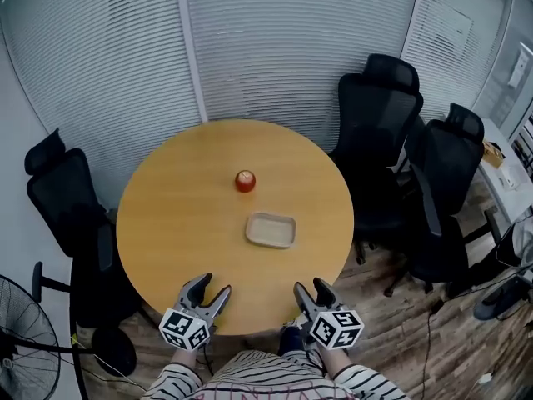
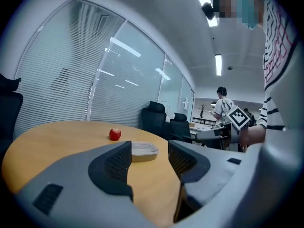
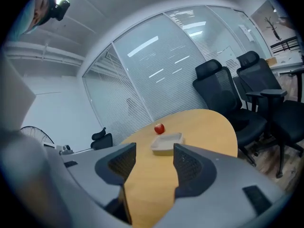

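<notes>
Head view: a round wooden table (image 1: 179, 215) carries a red apple (image 1: 245, 181) near its middle, a little toward the far edge; a shallow beige tray (image 1: 271, 230) lies just nearer than the apple, slightly to its right, apart from it; the left gripper (image 1: 215, 284) sits at the table's near edge, left of centre, jaws open to a moderate gap with nothing in them; the right gripper (image 1: 309, 286) sits at the same near edge, right of centre, likewise parted and empty; both are well apart from the tray and the apple; black office chairs (image 1: 379, 115) stand past the right and left edges, and a fan (image 1: 25, 340) stands on the floor at the lower left; slatted blinds (image 1: 275, 48) run behind the far edge.

Left gripper view: the two dark ribbed jaws stand apart, bare table between them; the tray (image 2: 144, 151) shows through the gap, farther along the table, and the apple (image 2: 115, 134) sits beyond it to the left; a person (image 2: 222, 106) stands far off in the background.

Right gripper view: the jaws are apart and hold nothing; the tray (image 3: 167, 143) lies ahead in line with the gap, the apple (image 3: 159, 128) just beyond its left end; the chairs stand past the right edge.
</notes>
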`<state>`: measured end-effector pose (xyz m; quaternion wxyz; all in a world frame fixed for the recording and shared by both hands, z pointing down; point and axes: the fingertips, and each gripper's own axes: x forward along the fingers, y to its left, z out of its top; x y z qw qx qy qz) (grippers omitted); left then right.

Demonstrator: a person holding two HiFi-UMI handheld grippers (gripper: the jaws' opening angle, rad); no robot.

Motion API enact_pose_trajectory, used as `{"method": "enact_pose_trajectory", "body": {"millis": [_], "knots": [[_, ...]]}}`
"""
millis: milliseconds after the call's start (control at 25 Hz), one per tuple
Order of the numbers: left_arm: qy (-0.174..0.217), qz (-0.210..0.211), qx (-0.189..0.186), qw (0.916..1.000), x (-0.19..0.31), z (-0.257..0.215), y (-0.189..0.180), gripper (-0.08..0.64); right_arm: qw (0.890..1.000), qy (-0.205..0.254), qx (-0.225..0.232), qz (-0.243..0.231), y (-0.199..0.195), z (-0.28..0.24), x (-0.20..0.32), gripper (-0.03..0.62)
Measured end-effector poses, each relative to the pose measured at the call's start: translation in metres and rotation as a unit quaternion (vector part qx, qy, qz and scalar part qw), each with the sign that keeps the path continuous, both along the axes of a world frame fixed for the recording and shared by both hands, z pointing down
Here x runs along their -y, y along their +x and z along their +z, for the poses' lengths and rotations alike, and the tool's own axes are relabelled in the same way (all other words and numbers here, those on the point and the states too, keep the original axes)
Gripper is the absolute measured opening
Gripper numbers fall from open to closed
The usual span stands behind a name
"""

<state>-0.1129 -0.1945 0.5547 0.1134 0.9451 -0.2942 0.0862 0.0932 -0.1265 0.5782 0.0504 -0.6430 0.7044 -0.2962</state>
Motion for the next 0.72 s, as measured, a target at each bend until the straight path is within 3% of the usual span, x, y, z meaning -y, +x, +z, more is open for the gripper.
{"method": "enact_pose_trajectory", "body": {"millis": [320,720], "knots": [[-0.007,-0.012,0.015,0.9998,0.073,0.024,0.042,0.219,0.998,-0.027,-0.012,-0.049,0.027,0.023,0.082,0.245],[-0.047,-0.009,0.037,0.9982,0.136,0.065,0.084,0.219,0.995,-0.062,-0.012,-0.081,0.052,0.058,0.149,0.245]]}}
